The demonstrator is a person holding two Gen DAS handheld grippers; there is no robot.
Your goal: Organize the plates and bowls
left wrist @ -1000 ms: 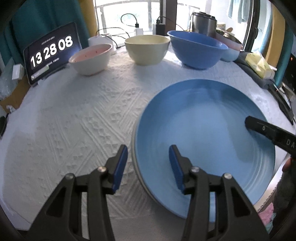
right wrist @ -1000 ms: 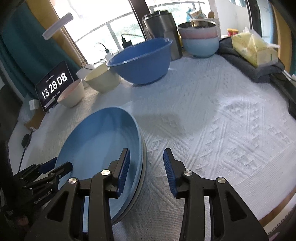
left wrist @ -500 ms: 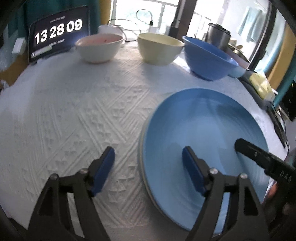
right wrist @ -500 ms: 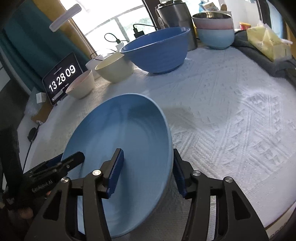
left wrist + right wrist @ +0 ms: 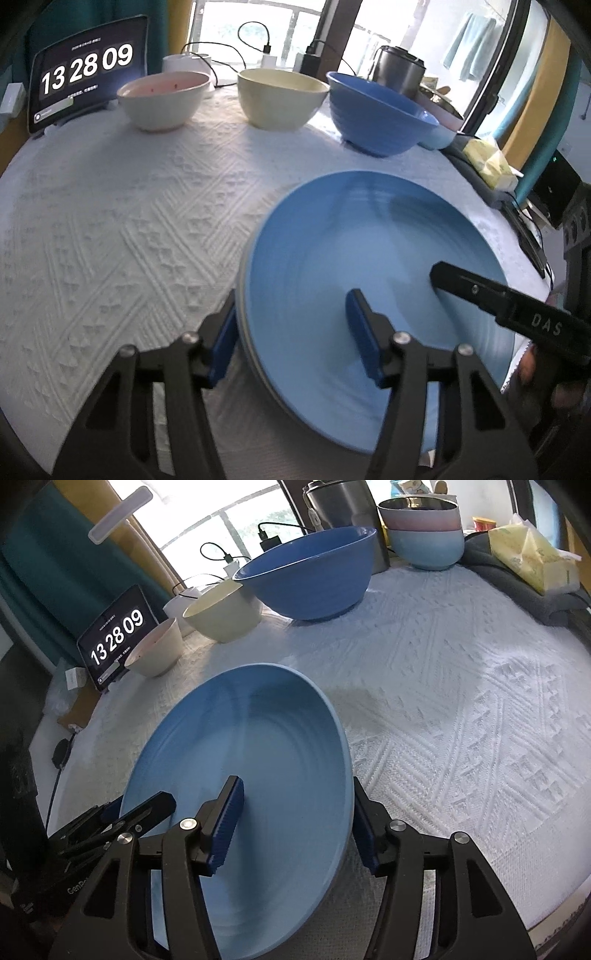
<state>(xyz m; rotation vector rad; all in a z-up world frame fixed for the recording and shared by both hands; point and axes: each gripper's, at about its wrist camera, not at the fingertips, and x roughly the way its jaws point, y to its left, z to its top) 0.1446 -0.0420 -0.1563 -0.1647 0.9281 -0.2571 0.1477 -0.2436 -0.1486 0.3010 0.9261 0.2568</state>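
Observation:
A large blue plate [image 5: 369, 258] lies on a grey-edged plate on the white tablecloth [image 5: 129, 229]. My left gripper [image 5: 291, 306] straddles the plate's left rim, one finger outside it and one over the inside. Its jaws are closing, and the pads do not pinch the rim. My right gripper [image 5: 295, 786] straddles the right rim of the blue plate [image 5: 258, 757] the same way. Its jaws are opening with a wide gap. Each gripper shows in the other's view: the right gripper [image 5: 498, 306] and the left gripper [image 5: 129, 812].
Along the table's far edge stand a pink-white bowl [image 5: 162, 99], a cream bowl [image 5: 280, 98] and a big blue bowl [image 5: 376, 114]. Stacked pale bowls [image 5: 424, 531] sit beside a metal pot [image 5: 343, 506]. A tablet clock [image 5: 85, 70] stands at the far left. A yellow pack [image 5: 532, 557] lies on grey cloth.
The left jaws spread wide around the plate's left rim, then narrowed again. The right jaws widened and now take in more of the right rim. The plate has not moved.

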